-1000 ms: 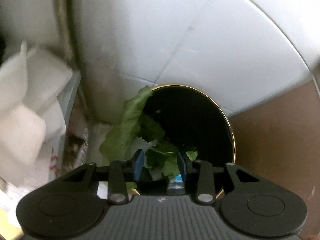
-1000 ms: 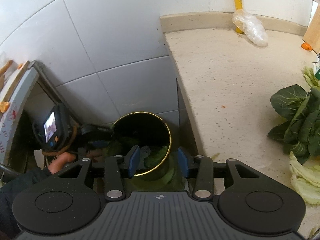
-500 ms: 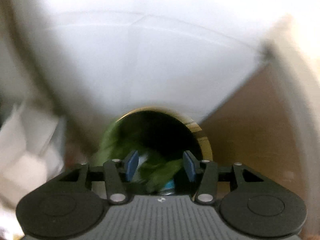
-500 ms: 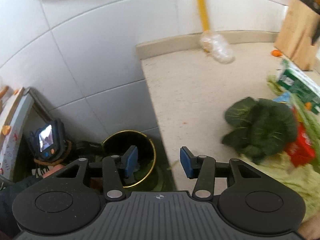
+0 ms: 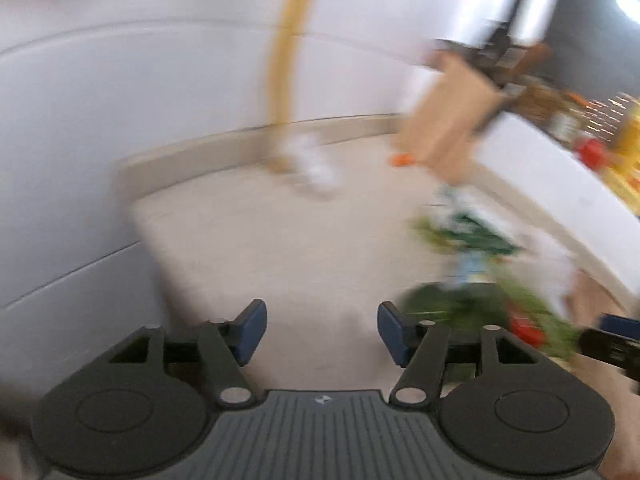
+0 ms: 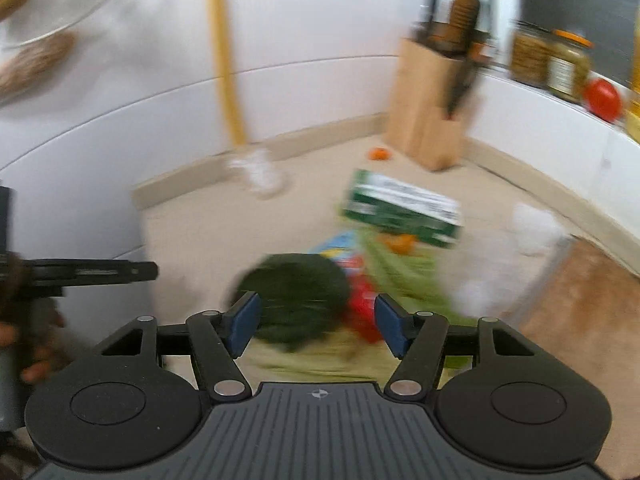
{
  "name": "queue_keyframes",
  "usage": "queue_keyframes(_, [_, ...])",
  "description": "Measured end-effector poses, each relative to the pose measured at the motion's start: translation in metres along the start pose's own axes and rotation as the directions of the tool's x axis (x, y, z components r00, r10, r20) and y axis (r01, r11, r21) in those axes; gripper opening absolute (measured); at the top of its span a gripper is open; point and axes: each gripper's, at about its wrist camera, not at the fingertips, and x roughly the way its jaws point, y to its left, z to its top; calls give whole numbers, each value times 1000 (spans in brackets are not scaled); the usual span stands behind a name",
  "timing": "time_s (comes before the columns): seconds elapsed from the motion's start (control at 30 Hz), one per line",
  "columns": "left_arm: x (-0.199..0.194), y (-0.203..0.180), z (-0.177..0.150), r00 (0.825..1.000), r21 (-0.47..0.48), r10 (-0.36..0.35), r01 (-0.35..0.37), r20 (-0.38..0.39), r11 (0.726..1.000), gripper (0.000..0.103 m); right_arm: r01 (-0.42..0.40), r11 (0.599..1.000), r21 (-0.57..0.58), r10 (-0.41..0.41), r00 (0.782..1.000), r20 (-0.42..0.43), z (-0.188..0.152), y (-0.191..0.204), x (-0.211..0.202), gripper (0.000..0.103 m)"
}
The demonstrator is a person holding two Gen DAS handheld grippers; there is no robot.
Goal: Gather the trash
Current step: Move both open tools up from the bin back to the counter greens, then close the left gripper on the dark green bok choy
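Countertop (image 6: 208, 224) scraps (image 6: 296, 292) lie beyond the opening, empty right gripper (image 6: 316, 322)

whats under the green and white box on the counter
The green and white box lies on pale green leaves, with an orange scrap showing at its lower edge. Whatever else lies beneath is covered, and the picture is blurred.

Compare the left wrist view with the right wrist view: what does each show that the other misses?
Left wrist only: the left gripper, opening, nothing between its pads.

Right wrist only: the right gripper, opening over the dark leafy greens; two jars on the ledge; a readable green carton.

Both: beige counter, yellow pipe, knife block, crumpled plastic, small orange scrap.
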Motion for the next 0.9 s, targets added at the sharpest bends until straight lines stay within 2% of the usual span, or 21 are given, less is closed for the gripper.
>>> queue_keyframes(0.07, [3, -28, 6, 999, 90, -47, 47, -1, 995, 67, 26, 1000, 7, -26, 1000, -3, -1, -15, 2, 70])
queue_keyframes(0.2, [20, -62, 11, 999, 220, -48, 52, -21, 974, 69, 46, 999, 19, -46, 999, -7, -4, -36, 4, 73])
queue_keyframes(0.37, [43, -78, 12, 996, 234, -60, 74, -67, 970, 70, 18, 1000, 19, -18, 1000, -15, -6, -46, 8, 73])
queue_keyframes(0.47, [53, -87, 11, 990, 265, -91, 116, -104, 957, 70, -15, 1000, 6, 16, 999, -28, -7, -47, 12, 73])
queue_keyframes(0.53, [63, -93, 10, 987, 282, -92, 127, -135, 951, 68, -30, 1000, -5, 30, 999, -30, -8, -49, 14, 74])
queue_keyframes(0.57, [70, -96, 9, 985, 286, -90, 129, -147, 950, 62, -36, 999, -6, 35, 999, -32, -8, -50, 15, 74])
queue_keyframes(0.63, [78, -97, 6, 984, 283, -66, 112, -167, 953, 59, -47, 999, 2, 47, 998, -29, -8, -54, 15, 74])
queue_keyframes(0.77, [72, -93, 5, 981, 259, -59, 106, -184, 960, 53, -65, 998, 16, 66, 997, -28, -11, -58, 17, 73])
queue_keyframes(0.8, [67, -90, 4, 979, 254, -61, 110, -193, 961, 48, -72, 997, 19, 72, 997, -29, -12, -59, 17, 72])
queue_keyframes(0.9, [51, -80, 1, 971, 241, -73, 129, -226, 962, 47, -98, 995, 30, 99, 995, -33, -16, -59, 13, 68])
